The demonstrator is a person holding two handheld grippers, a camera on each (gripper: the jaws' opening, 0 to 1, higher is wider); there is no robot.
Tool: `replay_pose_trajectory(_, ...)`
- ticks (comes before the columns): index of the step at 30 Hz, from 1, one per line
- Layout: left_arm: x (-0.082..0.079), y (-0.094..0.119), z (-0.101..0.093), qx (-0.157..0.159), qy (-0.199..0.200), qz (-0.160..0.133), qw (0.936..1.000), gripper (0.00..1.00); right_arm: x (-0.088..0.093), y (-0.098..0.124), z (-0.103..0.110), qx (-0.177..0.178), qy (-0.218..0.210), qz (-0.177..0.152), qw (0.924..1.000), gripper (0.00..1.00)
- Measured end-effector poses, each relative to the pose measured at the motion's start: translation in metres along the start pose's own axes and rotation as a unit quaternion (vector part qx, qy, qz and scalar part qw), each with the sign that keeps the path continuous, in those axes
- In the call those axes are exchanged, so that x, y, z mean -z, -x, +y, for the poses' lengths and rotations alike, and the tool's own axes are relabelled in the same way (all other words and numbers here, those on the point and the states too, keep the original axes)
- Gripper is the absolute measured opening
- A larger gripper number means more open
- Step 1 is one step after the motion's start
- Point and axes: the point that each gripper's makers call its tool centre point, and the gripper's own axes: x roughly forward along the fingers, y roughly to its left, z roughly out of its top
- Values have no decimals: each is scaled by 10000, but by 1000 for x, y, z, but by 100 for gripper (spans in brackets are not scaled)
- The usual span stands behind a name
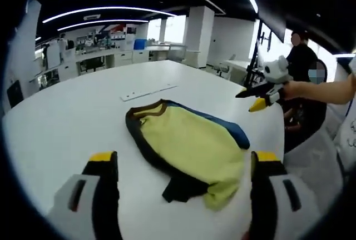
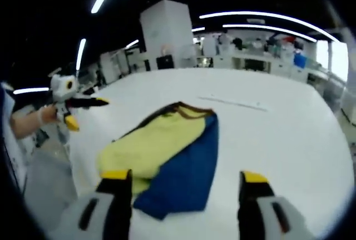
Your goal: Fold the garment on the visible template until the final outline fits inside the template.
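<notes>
Left gripper view | left claw (image 1: 181,168) open | garment (image 1: 192,145) on table (image 1: 67,118)

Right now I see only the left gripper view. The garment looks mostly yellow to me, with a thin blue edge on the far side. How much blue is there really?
Observer: In the right gripper view the blue panel is broad. It covers about half of the garment, beside the yellow.
Operator: Is the right claw open? From here I cannot tell.
Observer: Yes. The right claw has its jaws wide apart, with nothing pinched.
Operator: And where is my own claw, seen from outside?
Observer: The left claw is in the air at the edge of the table, held by a hand.
</notes>
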Motion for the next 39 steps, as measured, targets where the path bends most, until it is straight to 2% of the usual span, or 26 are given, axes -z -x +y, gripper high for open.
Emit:
replay_pose_trajectory(2,1,3,-2,-3,2,5,10000,95,6,0,-5,58,-75,13,10000,64)
replay_pose_trajectory(4,2,6,-3,10,10,5,10000,95,16,0,-4,62,-250,45,9997,59)
replay_pose_trajectory(9,5,12,-6,-7,155,-95,9998,94,46,-3,-8,185,-505,223,9983,41)
replay_pose_trajectory(13,13,16,-13,-14,199,-51,9998,94,58,-7,-7,154,-1157,156,9930,25)
replay_pose_trajectory(16,17,20,-18,8,270,-19,9996,93,64,-13,1,86,-1560,157,9876,22)
replay_pose_trajectory(19,18,21,-18,-7,314,-39,9995,93,67,-17,7,49,-1776,135,9840,21)
replay_pose_trajectory(23,19,22,-20,-15,363,-65,9993,92,74,-25,8,66,-2412,58,9704,18)
replay_pose_trajectory(25,20,23,-21,-11,364,-55,9993,92,74,-27,12,48,-2728,2,9621,16)
replay_pose_trajectory(27,20,24,-20,-25,375,-61,9993,92,74,-30,17,-15,-2815,-48,9595,13)
replay_pose_trajectory(30,22,25,-19,-50,423,-65,9991,92,75,-31,22,-112,-2832,-46,9590,9)
replay_pose_trajectory(32,25,25,-18,-58,438,-45,9990,91,72,-28,25,-137,-2824,-75,9592,0)
replay_pose_trajectory(33,25,25,-18,-66,452,-40,9989,91,68,-25,27,-155,-2816,-124,9593,0)
replay_pose_trajectory(36,26,26,-17,-91,492,-58,9987,91,48,-17,25,-232,-3033,-424,9517,0)
replay_pose_trajectory(39,28,26,-16,-101,539,-57,9985,91,22,-8,25,-314,-2921,-657,9536,0)
